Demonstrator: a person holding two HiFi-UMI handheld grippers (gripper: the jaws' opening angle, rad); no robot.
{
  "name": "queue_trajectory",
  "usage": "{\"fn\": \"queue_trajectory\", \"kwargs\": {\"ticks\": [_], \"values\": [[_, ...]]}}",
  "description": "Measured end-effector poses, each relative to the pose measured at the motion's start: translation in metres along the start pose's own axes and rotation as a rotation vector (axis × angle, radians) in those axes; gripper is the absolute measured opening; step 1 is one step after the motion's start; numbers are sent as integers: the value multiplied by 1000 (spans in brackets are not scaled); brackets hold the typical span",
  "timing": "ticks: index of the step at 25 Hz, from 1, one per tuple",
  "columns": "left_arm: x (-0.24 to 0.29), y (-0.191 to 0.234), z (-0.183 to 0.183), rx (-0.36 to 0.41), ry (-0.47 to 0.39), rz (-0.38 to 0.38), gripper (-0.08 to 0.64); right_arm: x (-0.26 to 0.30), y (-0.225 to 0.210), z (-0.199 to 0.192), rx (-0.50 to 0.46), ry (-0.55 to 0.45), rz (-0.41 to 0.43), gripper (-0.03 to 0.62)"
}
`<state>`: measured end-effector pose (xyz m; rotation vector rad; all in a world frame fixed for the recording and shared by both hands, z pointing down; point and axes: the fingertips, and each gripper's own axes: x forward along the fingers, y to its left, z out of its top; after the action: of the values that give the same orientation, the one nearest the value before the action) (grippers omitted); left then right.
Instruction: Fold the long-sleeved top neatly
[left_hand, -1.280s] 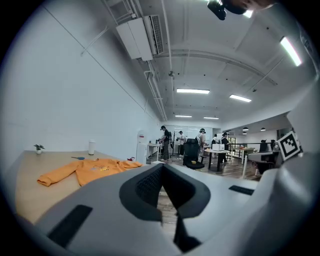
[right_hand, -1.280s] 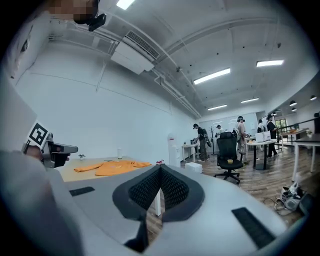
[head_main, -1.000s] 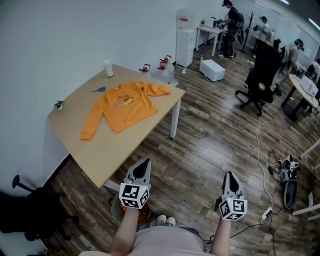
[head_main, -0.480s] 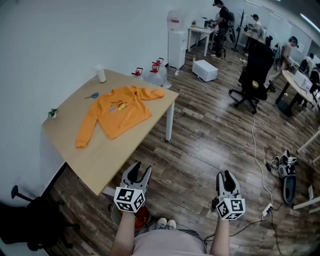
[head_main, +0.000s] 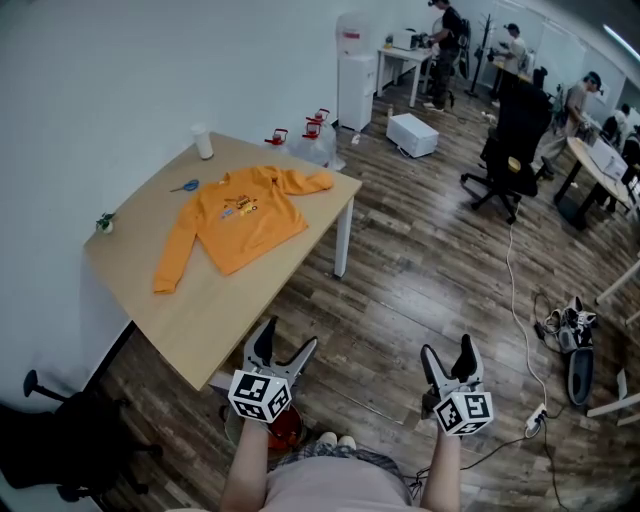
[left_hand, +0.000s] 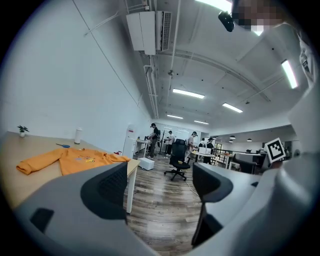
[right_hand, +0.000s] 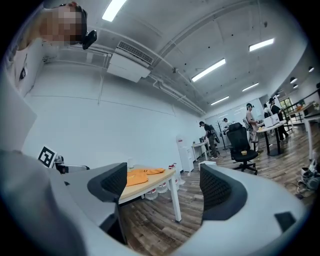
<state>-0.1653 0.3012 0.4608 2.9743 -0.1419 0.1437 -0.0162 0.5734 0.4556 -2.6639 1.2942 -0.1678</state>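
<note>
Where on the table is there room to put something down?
The near end of the table, between the orange long-sleeved top and the closest edge, is bare. It is busier beyond the top: cup, scissors, small plant.

Orange long-sleeved top (head_main: 240, 218) lies spread flat, unfolded, on the wooden table (head_main: 200, 310).

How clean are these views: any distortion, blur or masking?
Head view: fisheye bending, orange top sharp on the table. Left gripper view: round black vignette, near jaws soft, mosaic patch at top. Right gripper view: same vignette, mosaic patch top left.
</note>
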Motion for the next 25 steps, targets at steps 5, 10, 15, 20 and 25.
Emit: {"fn": "queue_trajectory", "kwargs": {"ticks": [5,10,15,20,25], "values": [[2,12,-3,12,5,2,407,13,-1,-2,14,-20,0,462],[1,23,-5,19,13,13,408,25,0,-8,38,-28,2,460],[3,35,-6,14,25,29,408,41,10,-8,34,-12,22,460],[15,47,-4,9,25,54,408,62,13,-5,26,-4,45,460],[35,57,-8,5,27,73,408,91,9,-10,22,10,75,457]]}}
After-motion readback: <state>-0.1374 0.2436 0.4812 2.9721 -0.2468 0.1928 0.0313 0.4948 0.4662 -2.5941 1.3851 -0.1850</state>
